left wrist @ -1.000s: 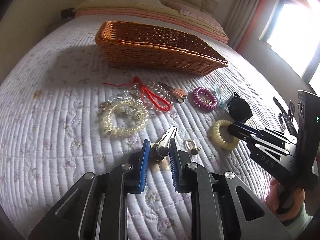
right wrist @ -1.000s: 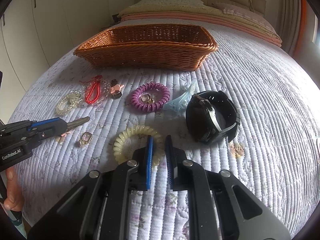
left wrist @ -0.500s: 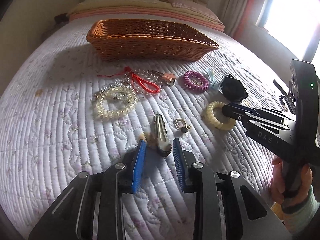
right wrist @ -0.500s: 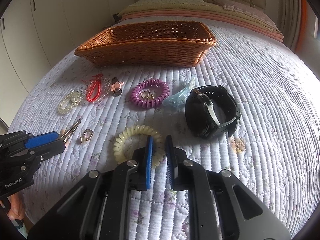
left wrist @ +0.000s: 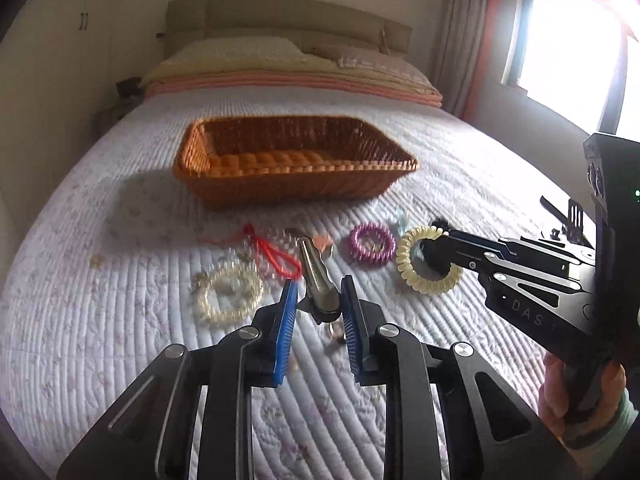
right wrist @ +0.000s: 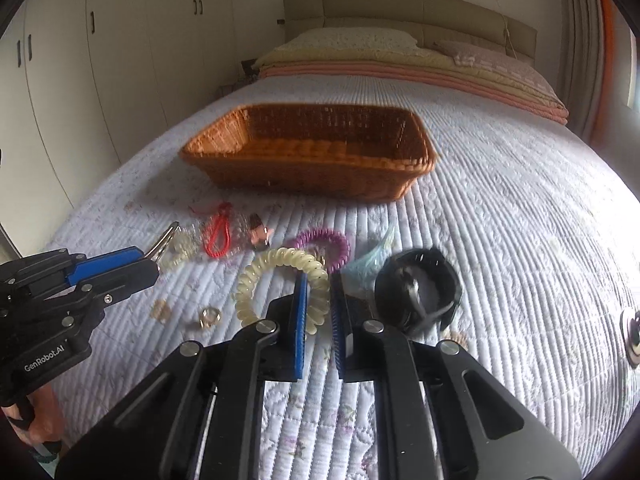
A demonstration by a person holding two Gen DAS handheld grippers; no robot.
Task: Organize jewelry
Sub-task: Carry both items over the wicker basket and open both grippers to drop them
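My left gripper has a silver metal hair clip between its blue pads, which press on it as the jaws are closing. The clip hangs clear of the quilt and points toward the wicker basket. In the right wrist view the clip sticks out of the left gripper. My right gripper is shut on a cream spiral hair tie, lifted above the bed. From the left, the right gripper shows the tie dangling from its tips. The basket looks empty.
On the quilt lie a purple spiral tie, a red bead bracelet, a clear bead bracelet, a pink clip, a pale blue clip, a black watch and a small gold ring. Pillows sit behind the basket.
Half a second ago the clip lay on the quilt between wider left pads; now it is gripped and raised. The right gripper has lifted the cream tie. Both hands rose.
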